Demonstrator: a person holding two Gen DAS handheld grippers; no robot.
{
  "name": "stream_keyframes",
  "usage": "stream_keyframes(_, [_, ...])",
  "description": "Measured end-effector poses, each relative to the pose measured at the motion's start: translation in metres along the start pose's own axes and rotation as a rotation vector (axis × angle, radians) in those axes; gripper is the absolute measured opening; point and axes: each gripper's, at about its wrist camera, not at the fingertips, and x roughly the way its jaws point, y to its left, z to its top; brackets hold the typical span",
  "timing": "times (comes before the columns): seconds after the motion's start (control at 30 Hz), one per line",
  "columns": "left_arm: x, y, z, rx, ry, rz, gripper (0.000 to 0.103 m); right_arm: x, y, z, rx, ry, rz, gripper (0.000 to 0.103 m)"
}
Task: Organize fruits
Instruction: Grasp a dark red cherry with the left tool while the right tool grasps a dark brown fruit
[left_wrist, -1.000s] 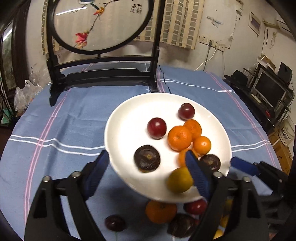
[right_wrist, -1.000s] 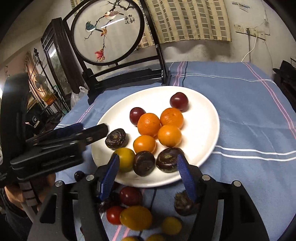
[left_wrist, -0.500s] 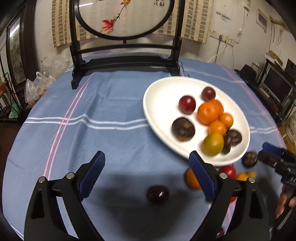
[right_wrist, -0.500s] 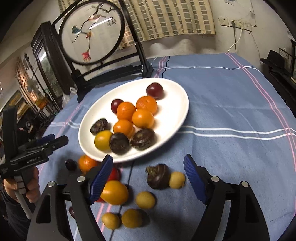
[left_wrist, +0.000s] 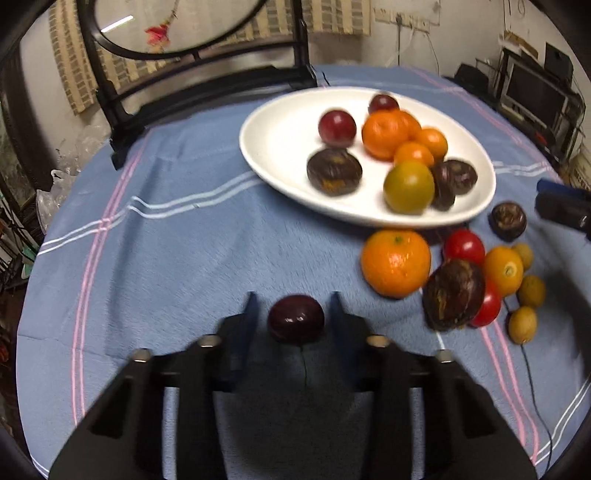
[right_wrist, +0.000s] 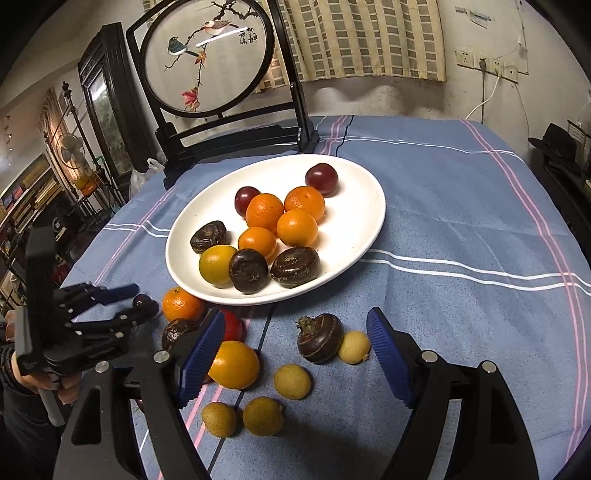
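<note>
My left gripper (left_wrist: 295, 314) has its jaws drawn in around a dark plum (left_wrist: 296, 322) that lies on the blue-clothed desk (left_wrist: 177, 258). In the left wrist view the blue pads sit close on either side of it; I cannot tell whether they actually press on it. Beyond and to the right lies a loose orange (left_wrist: 396, 263), then the white plate (left_wrist: 280, 147) of fruit. My right gripper (right_wrist: 295, 354) has its jaws wide apart with nothing gripped. Between them on the cloth lie a dark water chestnut (right_wrist: 320, 336) and a small yellow fruit (right_wrist: 354, 347) touching it, with more yellow ones nearer me.
</note>
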Motion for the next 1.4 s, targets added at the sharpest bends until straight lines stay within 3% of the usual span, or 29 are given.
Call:
stream_keyframes(0.27, [-0.006, 0.005, 0.001, -0.04, -0.031, 0.003, 0.03, 0.008, -0.006, -0.005, -0.063, 0.078, -0.125, 0.08])
stream_keyframes(0.43, [-0.007, 0.003, 0.001, -0.037, -0.034, -0.003, 0.03, 0.017, 0.0, -0.008, -0.098, 0.085, -0.149, 0.079])
stream_keyframes(0.53, [-0.009, 0.0, 0.0, -0.026, -0.038, -0.009, 0.03, 0.024, 0.0, -0.008, -0.074, 0.077, -0.134, 0.069])
stream_keyframes(0.6, [-0.009, -0.002, 0.0, -0.018, -0.042, -0.009, 0.03, 0.033, -0.002, -0.009, -0.048, 0.084, -0.135, 0.057])
stream_keyframes(0.73, [-0.01, -0.006, -0.001, -0.004, -0.047, -0.012, 0.03, 0.041, 0.001, -0.009, -0.086, 0.08, -0.19, 0.054])
stream_keyframes(0.8, [-0.01, -0.006, -0.001, -0.001, -0.045, -0.011, 0.03, 0.045, 0.002, -0.01, -0.102, 0.097, -0.217, 0.045])
stream_keyframes(0.83, [-0.01, -0.006, -0.001, -0.002, -0.043, -0.01, 0.03, 0.045, 0.001, -0.011, -0.099, 0.103, -0.222, 0.045])
stream_keyframes(1.0, [-0.009, -0.004, -0.001, -0.006, -0.039, -0.012, 0.03, 0.032, -0.006, -0.008, -0.039, 0.084, -0.173, 0.044])
stream_keyframes(1.13, [-0.009, -0.005, -0.001, 0.001, -0.038, -0.011, 0.03, 0.023, -0.007, -0.005, 0.005, 0.058, -0.077, 0.044])
stream_keyframes(1.4, [-0.009, -0.006, -0.001, 0.001, -0.037, -0.011, 0.03, 0.04, 0.006, -0.011, -0.084, 0.101, -0.133, 0.047])
